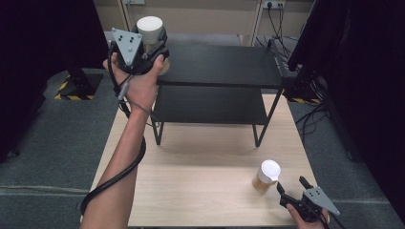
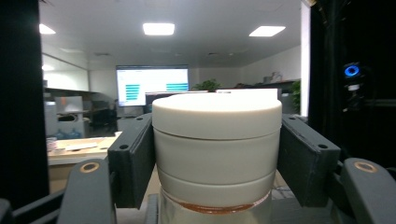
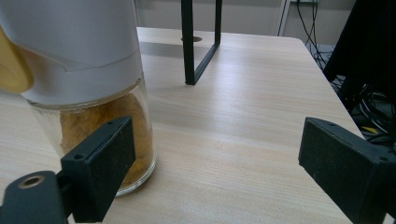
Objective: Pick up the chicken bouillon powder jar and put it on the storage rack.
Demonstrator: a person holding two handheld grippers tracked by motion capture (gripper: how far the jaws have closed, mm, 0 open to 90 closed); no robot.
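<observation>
Pale wooden table (image 1: 200, 186) under a dark-curtained bay, black two-tier metal shelf (image 1: 217, 67) standing at its far end.

Far left, up high: left gripper (image 1: 154, 44) clamped on the white lid of a glass jar (image 1: 150, 31), held in the air at the left end of the shelf's top tier. Seen along that gripper's own jaws, both black pads pressed flat against the jar's ribbed white cap (image 2: 217, 140), a band of amber contents just visible below the cap. Firm hold, jar upright. Reads as the placing step: one jar carried to the shelf, not yet set down.

Moving right, across bare table: second jar (image 1: 265, 176), white-lidded and filled with something tan, standing upright on the near right part of the table. Just beside it, right gripper (image 1: 292, 189), jaws spread wide, nothing between the pads. In the right gripper view, left-hand pad right next to the jar's glass wall (image 3: 102, 121), touching or not hard to say; right-hand pad well apart over bare wood.

Next call, by judgement: bring the held jar over the top tier, lower until its base sits flat, then release. After that, sidle the waiting gripper around the second jar and close.
</observation>
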